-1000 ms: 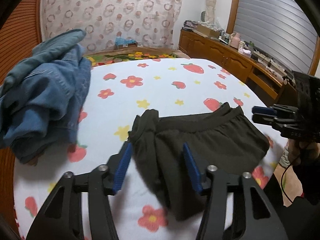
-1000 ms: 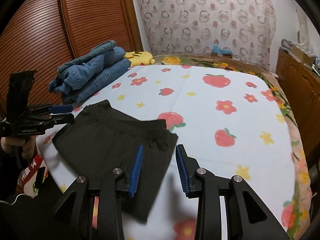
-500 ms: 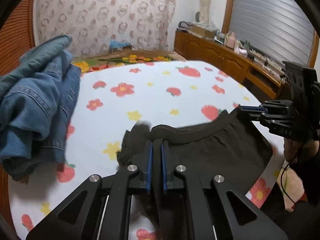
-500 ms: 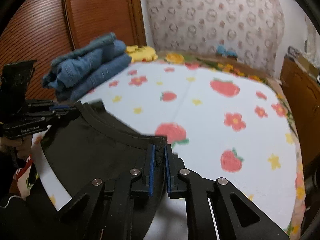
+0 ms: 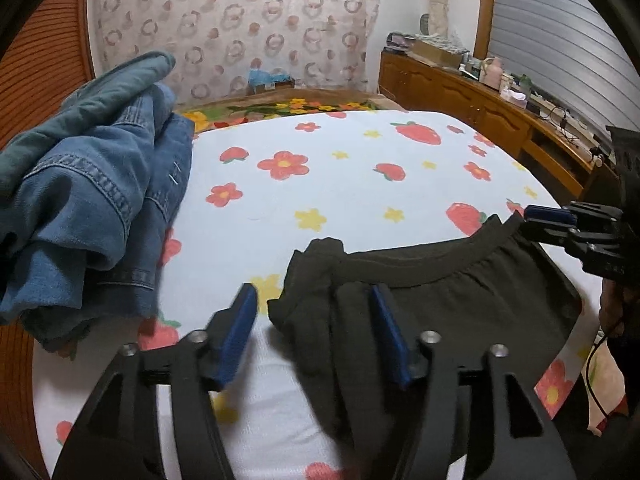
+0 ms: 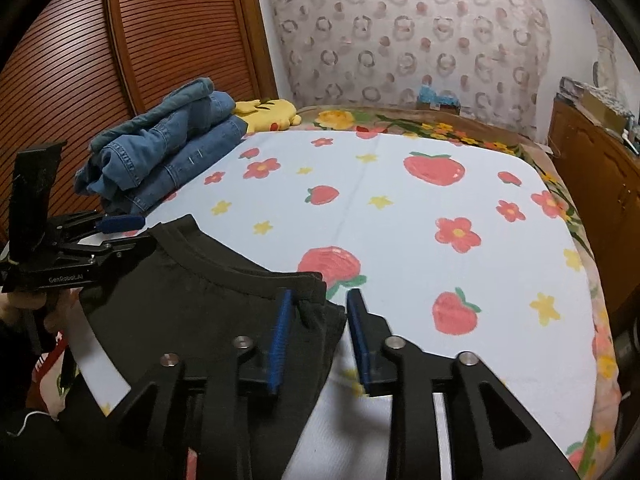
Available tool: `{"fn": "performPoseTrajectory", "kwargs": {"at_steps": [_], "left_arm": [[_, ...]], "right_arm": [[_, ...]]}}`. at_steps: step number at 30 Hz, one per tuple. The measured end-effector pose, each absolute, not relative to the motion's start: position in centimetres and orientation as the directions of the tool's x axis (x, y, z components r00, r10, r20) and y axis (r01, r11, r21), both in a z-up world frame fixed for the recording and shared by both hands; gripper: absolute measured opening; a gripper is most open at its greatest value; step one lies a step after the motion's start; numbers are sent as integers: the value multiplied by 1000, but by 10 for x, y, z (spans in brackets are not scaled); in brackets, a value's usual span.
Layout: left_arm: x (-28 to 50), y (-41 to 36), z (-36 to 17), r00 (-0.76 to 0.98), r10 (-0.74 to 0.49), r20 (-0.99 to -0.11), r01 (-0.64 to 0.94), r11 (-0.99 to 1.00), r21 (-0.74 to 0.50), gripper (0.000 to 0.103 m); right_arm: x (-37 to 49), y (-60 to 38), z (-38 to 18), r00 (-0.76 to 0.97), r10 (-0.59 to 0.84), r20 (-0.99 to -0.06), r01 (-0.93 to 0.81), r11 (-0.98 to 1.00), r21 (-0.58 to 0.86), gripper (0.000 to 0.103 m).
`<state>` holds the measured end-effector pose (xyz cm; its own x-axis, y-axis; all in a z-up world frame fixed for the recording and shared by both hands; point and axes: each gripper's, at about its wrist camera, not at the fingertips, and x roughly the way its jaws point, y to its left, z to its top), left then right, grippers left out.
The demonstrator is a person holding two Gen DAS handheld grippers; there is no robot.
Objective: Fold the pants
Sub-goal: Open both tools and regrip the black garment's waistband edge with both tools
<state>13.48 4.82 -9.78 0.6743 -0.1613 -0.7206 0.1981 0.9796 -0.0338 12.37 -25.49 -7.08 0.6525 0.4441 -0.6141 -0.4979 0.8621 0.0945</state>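
Observation:
Black pants [image 5: 440, 300] lie near the front edge of a bed with a strawberry-print sheet [image 5: 320, 200], waistband toward the far side. In the left wrist view my left gripper [image 5: 314, 320] straddles the bunched left waistband corner. Its jaws are opening and the blue pads stand clear of the cloth. In the right wrist view my right gripper [image 6: 318, 320] straddles the pants' [image 6: 192, 312] right corner, its jaws also opening, the right pad off the fabric. Each view shows the other gripper at the opposite corner: right gripper [image 5: 560, 224], left gripper [image 6: 116, 232].
A pile of blue jeans [image 5: 88, 208] sits on the bed's left side, also jeans [image 6: 168, 152], with a yellow plush toy [image 6: 268, 114] behind it. A wooden dresser [image 5: 480, 104] runs along the right. A slatted wooden door [image 6: 120, 60] stands at left.
Half a second ago both grippers were shut on the waistband corners. Now both have let go, and the waistband has sunk onto the sheet. The left corner lies bunched.

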Motion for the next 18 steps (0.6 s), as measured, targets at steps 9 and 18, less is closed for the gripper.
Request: {"fn": "performPoseTrajectory", "kwargs": {"at_steps": [9,18], "left_arm": [[138,48,-108,650,-148,-746,190,981,-30,81],[140,50,-119,617,-167,-769,191,980,-59,81]], "right_arm": [[119,-257,-77,625,437,-647,-502,860,95,49],[128,-254,-86,605,416,-679,-491,866,93,49]]}}
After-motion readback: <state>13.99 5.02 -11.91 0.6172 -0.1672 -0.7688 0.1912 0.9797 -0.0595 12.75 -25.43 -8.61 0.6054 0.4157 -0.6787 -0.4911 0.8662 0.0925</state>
